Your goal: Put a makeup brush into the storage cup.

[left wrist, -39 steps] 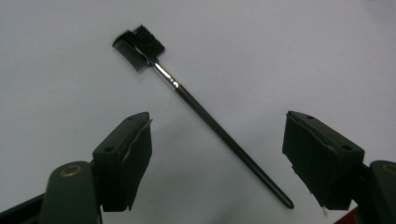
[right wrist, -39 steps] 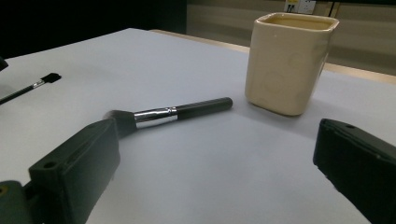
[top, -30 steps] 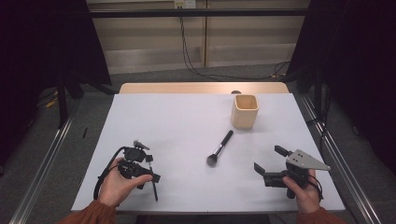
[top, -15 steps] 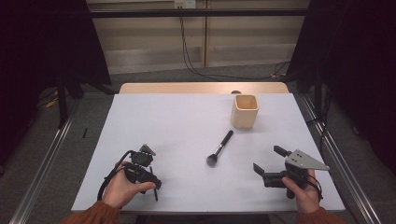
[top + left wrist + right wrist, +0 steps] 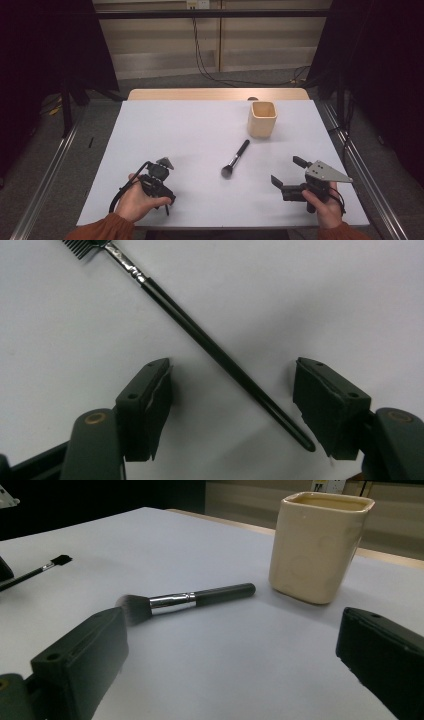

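Left gripper view: we see our left hand-held gripper (image 5: 232, 405) pointing down at the white worktop (image 5: 310, 295), its jaws spread with a thin black-handled comb brush with a silver ferrule (image 5: 200, 337) lying slantwise between them. The pads do not touch the handle; its tip lies just beside the jaw on that view's right. The jaws have just been opening a little further.

In the high view we hold this left hand-held gripper (image 5: 160, 182) near the front left corner of the worktop (image 5: 190, 130). Our right hand-held gripper (image 5: 287, 175) sits near the front right corner, jaws spread and empty.

Between the two, towards the middle of the worktop, lies a black-handled powder brush with a silver ferrule and dark bristles (image 5: 235, 160), bristles towards the front edge. A cream square ceramic cup (image 5: 262, 119) stands upright beyond its handle end, towards the far right corner, near but not touching it.
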